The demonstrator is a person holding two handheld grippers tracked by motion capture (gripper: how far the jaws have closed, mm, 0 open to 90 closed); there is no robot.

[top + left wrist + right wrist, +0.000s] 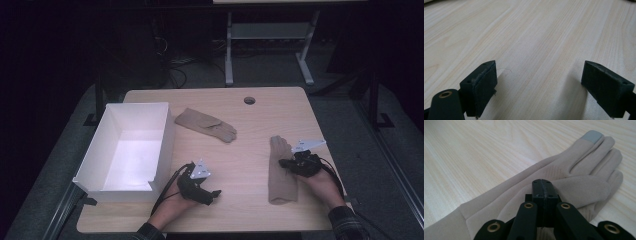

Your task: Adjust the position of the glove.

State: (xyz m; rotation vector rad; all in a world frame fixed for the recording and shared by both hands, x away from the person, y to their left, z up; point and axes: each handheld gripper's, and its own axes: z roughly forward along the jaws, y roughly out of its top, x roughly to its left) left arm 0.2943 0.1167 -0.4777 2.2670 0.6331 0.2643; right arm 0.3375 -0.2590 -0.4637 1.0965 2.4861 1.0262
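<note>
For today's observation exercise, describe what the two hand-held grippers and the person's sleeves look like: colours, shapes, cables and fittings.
Both tools are black. The left gripper and right gripper each carry a pale grey three-cornered plate on top and trail a black cable. Each has two blocky black jaws with flat pads on arms joined by brass-ringed pivots. The person's sleeves are dark, seemingly checked.

Beige glove (564, 177), flat on pale wood desk (474, 152); one fingertip grey. Right tongs (544, 185) over its palm, jaws together.
</note>
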